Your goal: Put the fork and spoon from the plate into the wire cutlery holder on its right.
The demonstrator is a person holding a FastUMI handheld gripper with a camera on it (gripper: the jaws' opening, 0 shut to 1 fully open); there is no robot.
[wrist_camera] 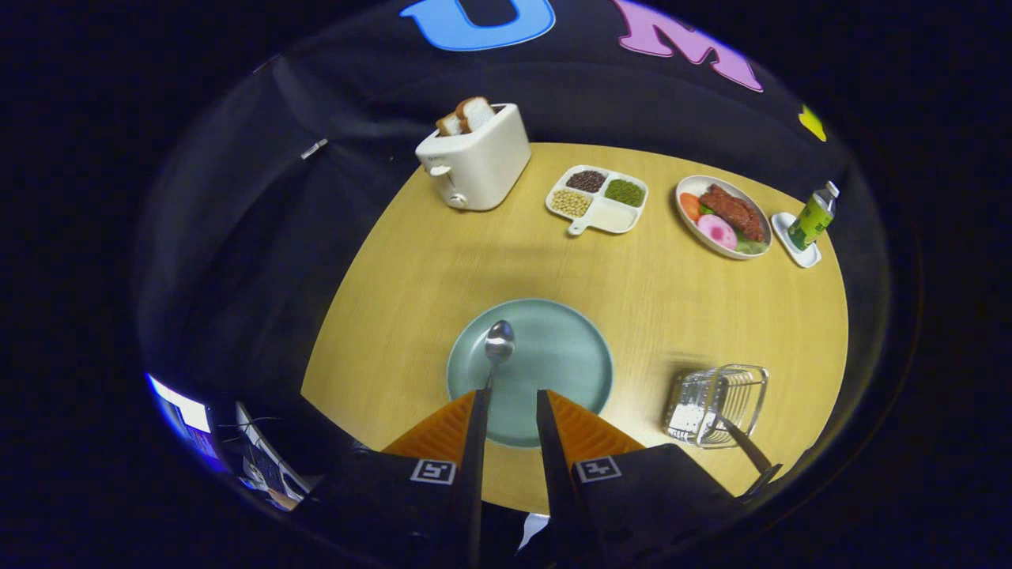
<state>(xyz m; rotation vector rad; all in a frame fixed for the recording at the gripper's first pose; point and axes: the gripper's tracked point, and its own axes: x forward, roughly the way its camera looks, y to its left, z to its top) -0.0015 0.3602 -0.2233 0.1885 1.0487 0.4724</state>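
- A round, pale wood worktop [443,261] stands against the dark cloth wall of the booth.
- At its far side are a white toaster [477,162] with two bread slices [466,115] in its slots, a white divided dish [598,201] of beans and grains, an oval plate of food [723,216], and a green bottle [813,216] standing on a small white tray [794,241].
- Nearer, a pale green plate [553,356] lies just ahead of the fingers.
- The spoon [498,344] lies on the plate's left part, bowl pointing away; its handle runs back to the left finger's tip.
- The jaws of the gripper [510,399] are moderately apart with nothing between them but the plate below; the orange fingers [443,431] hang over the plate's near edge.
- The wire cutlery holder [715,405] sits right of the plate, apart from it.
- A dark handle [747,446], likely the fork's, slants out of the holder toward the near side.
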